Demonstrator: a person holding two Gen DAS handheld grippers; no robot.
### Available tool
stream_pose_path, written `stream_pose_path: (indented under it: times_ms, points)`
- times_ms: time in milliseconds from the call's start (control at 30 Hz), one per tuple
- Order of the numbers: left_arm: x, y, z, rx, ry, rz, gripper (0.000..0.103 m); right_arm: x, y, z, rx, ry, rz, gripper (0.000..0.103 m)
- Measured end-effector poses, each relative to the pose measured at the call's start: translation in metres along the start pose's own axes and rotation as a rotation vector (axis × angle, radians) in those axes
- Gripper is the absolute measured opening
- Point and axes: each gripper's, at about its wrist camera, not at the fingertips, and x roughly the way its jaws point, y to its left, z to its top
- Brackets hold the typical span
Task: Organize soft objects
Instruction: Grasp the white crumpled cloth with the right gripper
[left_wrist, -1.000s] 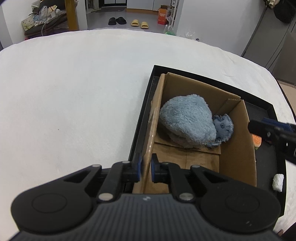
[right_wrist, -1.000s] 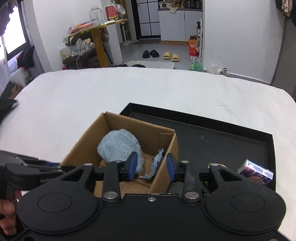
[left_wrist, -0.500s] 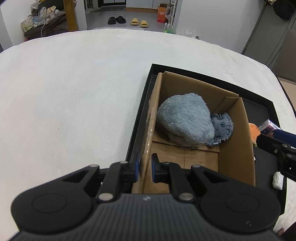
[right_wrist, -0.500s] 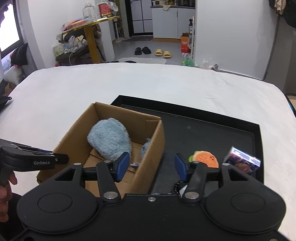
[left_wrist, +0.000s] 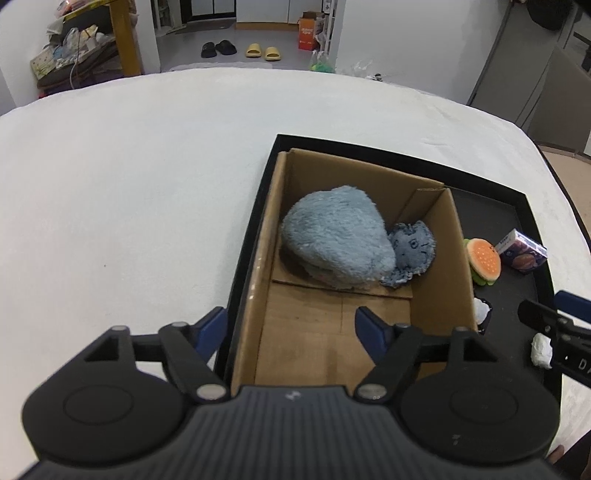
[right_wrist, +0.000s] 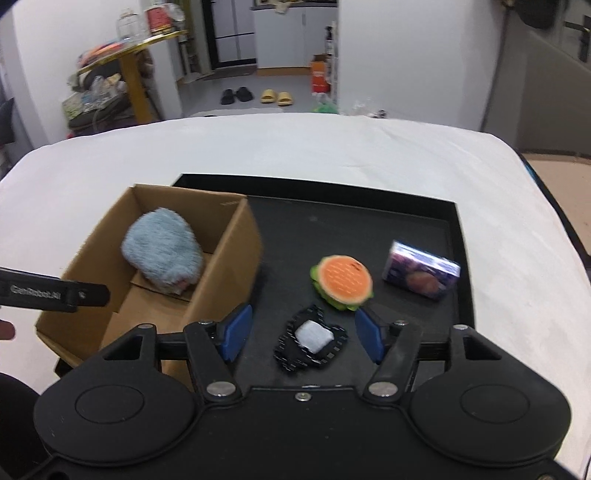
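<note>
A cardboard box (left_wrist: 439, 258) (right_wrist: 236, 254) stands at the left end of a black tray (right_wrist: 369, 229) (left_wrist: 517, 206). In it lie a fluffy blue plush (left_wrist: 336, 240) (right_wrist: 162, 251) and a smaller blue plush (left_wrist: 412, 251). A plush burger (right_wrist: 343, 284) (left_wrist: 482, 260) lies on the tray right of the box. A black-and-white soft piece (right_wrist: 312, 338) lies just ahead of my open, empty right gripper (right_wrist: 303, 334). My left gripper (left_wrist: 291, 332) is open and straddles the box's near left wall.
A purple carton (right_wrist: 421, 273) (left_wrist: 522, 251) lies at the tray's right end. A small white lump (left_wrist: 541, 349) lies on the tray near the right gripper's arm. The tray sits on a white padded table (left_wrist: 129, 184). Room clutter stands beyond the table.
My left gripper has opened off the box's left wall. My right gripper has opened wider and swung right, from the box's right wall to over the tray.
</note>
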Motion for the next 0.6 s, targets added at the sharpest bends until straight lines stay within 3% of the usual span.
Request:
stream_pose_path:
  times_ms: [333, 500, 600]
  points:
    - [-0.003, -0.014, -0.003, 0.027, -0.006, 0.038, 0.082, -0.003, -0.024, -0.025, 0.071, 0.022, -0.058, 0.064]
    - [-0.002, -0.022, -0.004, 0.046, 0.004, 0.051, 0.084, -0.003, -0.036, -0.035, 0.108, 0.021, -0.080, 0.086]
    - [-0.002, -0.026, -0.004, 0.055, 0.006, 0.070, 0.085, -0.003, -0.042, -0.040, 0.130, 0.013, -0.101, 0.088]
